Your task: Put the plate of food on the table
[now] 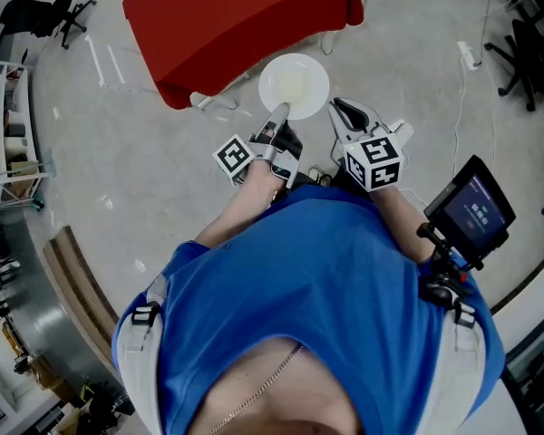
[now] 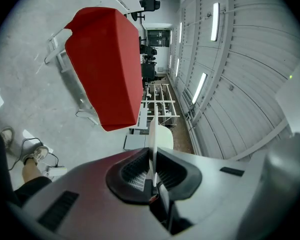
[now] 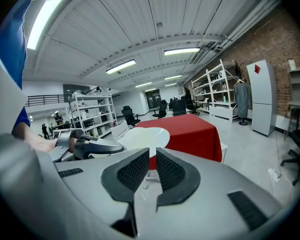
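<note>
The head view shows a person in a blue shirt [image 1: 326,270] standing on a grey concrete floor [image 1: 145,152]. They hold the round white ceramic plate [image 1: 293,86] out in the air, just before the near edge of the table draped in red cloth [image 1: 240,16]. The left gripper [image 1: 279,114] grasps the plate by its near rim. The right gripper [image 1: 343,114] hangs just beside the plate, apart from it. Only this view gives the plate's full face, which is smooth and shallow with a faint yellowish tint at its middle. What lies on it cannot be told. A dark tablet screen [image 1: 471,208] shows at the person's right.

The left gripper view shows the grip itself. Both ribbed black pads are clamped on the rim, with the plate edge-on as a thin white line between them and the red table beyond.

The right gripper view shows the plate from the side, in front of the red table, with the left gripper at its left. The right gripper's own jaws are drawn nearly together, with only a narrow slit between them and nothing in it. This view alone shows white metal shelving racks [image 3: 215,84] and black office chairs [image 3: 179,106] behind the table.
</note>
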A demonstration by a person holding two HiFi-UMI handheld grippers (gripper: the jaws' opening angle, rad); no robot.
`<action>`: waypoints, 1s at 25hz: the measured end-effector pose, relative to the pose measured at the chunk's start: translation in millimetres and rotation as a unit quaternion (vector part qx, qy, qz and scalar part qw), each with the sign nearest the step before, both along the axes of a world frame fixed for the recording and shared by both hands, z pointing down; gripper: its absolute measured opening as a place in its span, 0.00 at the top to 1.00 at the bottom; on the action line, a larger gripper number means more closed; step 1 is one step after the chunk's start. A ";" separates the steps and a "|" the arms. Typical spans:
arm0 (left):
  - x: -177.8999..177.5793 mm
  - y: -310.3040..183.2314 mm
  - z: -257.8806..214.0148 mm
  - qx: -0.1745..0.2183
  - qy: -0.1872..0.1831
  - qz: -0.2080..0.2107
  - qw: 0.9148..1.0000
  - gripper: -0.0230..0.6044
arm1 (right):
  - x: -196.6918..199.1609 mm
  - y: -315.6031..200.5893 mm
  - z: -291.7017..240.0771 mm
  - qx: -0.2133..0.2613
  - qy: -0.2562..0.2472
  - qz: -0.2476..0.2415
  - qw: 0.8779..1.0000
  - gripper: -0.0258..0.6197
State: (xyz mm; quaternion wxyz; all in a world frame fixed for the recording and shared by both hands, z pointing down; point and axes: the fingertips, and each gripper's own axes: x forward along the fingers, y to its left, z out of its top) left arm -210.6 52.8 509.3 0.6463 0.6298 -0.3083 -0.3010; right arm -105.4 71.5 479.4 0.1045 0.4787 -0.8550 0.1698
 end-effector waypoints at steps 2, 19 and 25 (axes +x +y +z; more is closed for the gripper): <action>5.1 -29.0 1.8 -0.001 -0.003 -0.005 1.000 0.92 | 5.4 -30.2 1.7 -0.001 -0.001 -0.006 1.000 0.93; 41.9 -117.0 -4.8 0.003 -0.025 -0.047 0.999 0.92 | 40.7 -129.3 -2.9 -0.001 -0.019 -0.055 0.998 0.92; 77.7 -165.9 -7.8 -0.003 -0.028 -0.062 0.998 0.92 | 73.0 -178.8 0.0 -0.015 -0.025 -0.073 0.997 0.91</action>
